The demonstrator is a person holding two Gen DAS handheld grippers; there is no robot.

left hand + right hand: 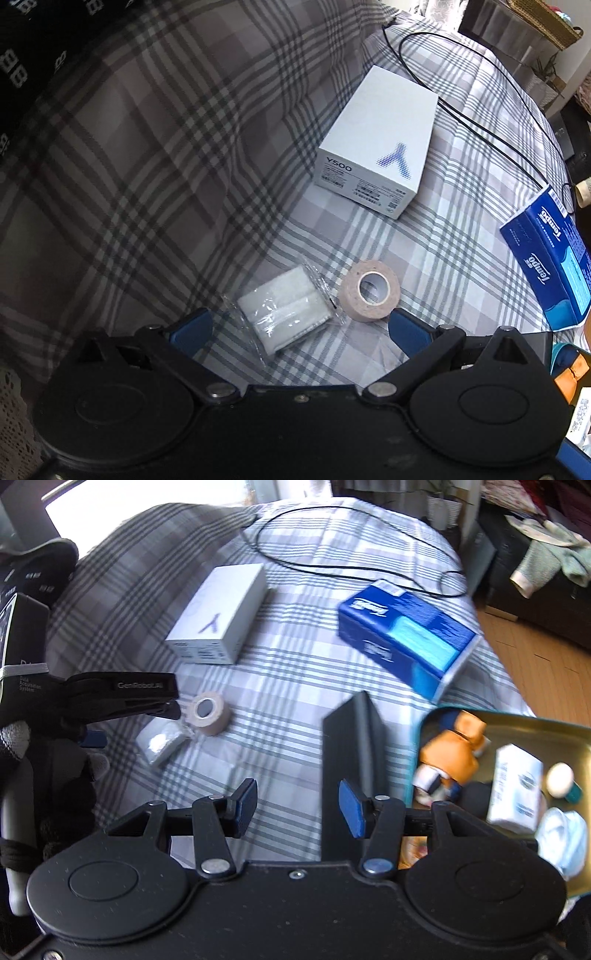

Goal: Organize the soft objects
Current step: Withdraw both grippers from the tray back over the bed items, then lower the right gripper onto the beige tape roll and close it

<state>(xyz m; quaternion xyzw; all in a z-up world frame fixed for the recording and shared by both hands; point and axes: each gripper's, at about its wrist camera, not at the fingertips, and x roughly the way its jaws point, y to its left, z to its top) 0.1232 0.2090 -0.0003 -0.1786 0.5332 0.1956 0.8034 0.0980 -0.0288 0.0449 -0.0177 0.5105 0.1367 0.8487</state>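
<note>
A clear-wrapped white gauze pack (286, 312) lies on the plaid bedsheet (443, 258), just beside a beige tape roll (370, 290) that sits on its right in the left wrist view. The left tongs (299, 328) hang above the pack with their blue pads spread wide on either side of it, touching neither the pack nor the roll. Beyond them a white box marked Y500 (373, 147) rests on the sheet, with a black cable (480, 122) looping past it and a blue tissue box (546, 258) farther right. In the right wrist view the right tongs (299, 805) stand partly open with nothing between the pads, over bare sheet. A dark flat case (354, 760) stands just right of them, and beside that an open tin (554, 738) holds an orange soft toy (454, 749), a white packet and other small items.
</note>
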